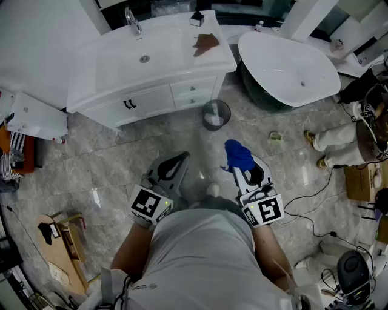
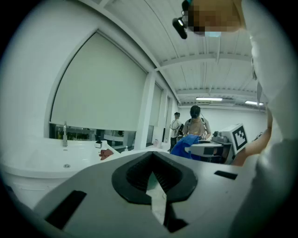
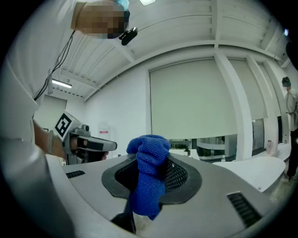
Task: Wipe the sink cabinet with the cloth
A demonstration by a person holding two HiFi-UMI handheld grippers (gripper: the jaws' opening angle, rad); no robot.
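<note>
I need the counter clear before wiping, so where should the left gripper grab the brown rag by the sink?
Probably pinch the rag in its middle, coming straight down from above: it lies low and spread on the counter, with no raised edge to catch sideways. Approach from the front, since the dispenser stands just behind it.
</note>
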